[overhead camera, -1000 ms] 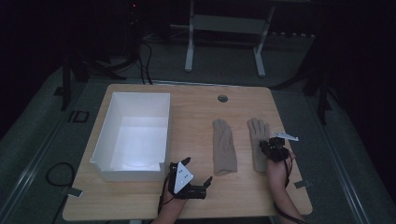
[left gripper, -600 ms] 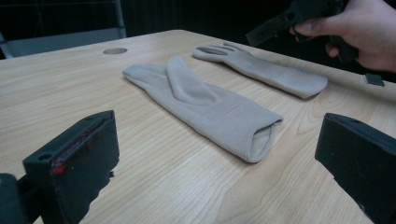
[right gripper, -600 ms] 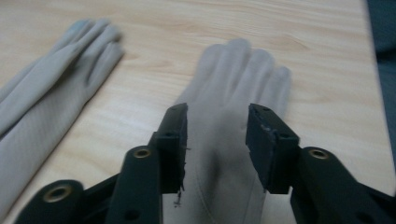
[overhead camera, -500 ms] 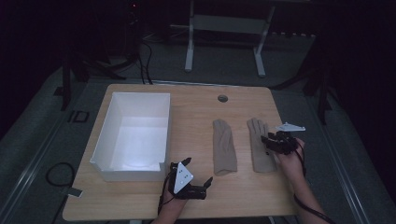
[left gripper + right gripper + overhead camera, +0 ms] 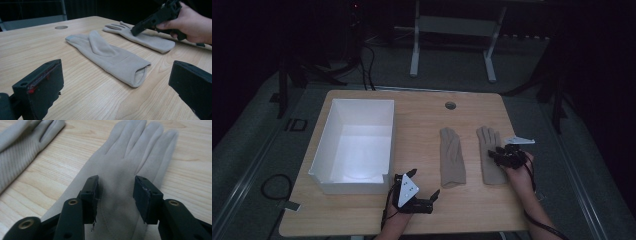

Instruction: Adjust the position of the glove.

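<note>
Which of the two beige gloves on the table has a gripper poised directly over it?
The glove on the right, farther from the white box. The right gripper hangs over its palm, jaws apart; the other glove lies alone, its thumb folded across.

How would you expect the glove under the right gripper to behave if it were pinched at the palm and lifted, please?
The right glove looks like thin soft knit lying flat, so it would probably droop at fingers and cuff. It seems light, so a push would likely bunch it on the table. The right gripper, jaws just opened, may snag little fabric.
</note>
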`<state>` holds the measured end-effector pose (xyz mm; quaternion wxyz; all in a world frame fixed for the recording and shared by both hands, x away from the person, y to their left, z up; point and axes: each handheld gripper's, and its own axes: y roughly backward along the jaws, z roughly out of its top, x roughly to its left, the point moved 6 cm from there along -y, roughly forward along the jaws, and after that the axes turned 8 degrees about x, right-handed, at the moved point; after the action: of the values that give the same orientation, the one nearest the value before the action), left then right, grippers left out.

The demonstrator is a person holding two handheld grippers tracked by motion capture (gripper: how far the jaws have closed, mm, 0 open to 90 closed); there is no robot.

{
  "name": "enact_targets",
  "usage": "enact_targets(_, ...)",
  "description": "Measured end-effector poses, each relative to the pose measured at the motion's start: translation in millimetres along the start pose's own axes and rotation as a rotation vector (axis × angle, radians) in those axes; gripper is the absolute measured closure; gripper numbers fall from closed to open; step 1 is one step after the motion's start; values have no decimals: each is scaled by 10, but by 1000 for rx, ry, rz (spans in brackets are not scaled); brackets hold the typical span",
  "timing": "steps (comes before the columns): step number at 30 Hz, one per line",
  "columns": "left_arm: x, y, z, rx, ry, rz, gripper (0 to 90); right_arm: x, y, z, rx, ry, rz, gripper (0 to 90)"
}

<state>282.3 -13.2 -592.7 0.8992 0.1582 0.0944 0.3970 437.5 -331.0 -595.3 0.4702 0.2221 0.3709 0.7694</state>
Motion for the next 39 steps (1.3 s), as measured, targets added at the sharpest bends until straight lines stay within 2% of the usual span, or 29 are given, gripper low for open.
enact_targets(2,-1,0,0,1,-1,1,1,15,-11,-11,-9,-4,4,620)
enact_targets(4,0,-1,0,0,0,1,1,40,-14,-11,-10,-14,11,722)
enact_targets(6,-2,-2,0,1,-1,4,1,63,-5,1,14,-3,6,808)
enact_targets(8,-8,-4,1,0,-8,7,1,68,4,26,36,-29,8,833)
enact_targets(10,-10,-3,0,1,-9,9,1,70,28,54,31,-51,0,840)
enact_targets(14,-7,-3,0,1,-6,7,1,90,178,168,-27,-97,-21,842)
enact_targets(17,-10,-3,0,2,-7,5,2,124,328,309,-70,-108,-48,842)
enact_targets(20,-13,-3,-1,3,-11,9,2,187,479,473,-104,-111,-51,841)
enact_targets(25,-14,-3,-1,3,-14,9,2,381,681,747,-157,-93,-44,841)
enact_targets(28,-16,-4,-1,4,-13,6,2,515,739,891,-175,-100,-12,841)
enact_targets(34,-16,-3,-1,4,-14,6,1,866,742,1105,-194,-71,22,841)
enact_targets(39,-16,-2,-1,5,-15,5,2,1121,650,1177,-181,-32,38,841)
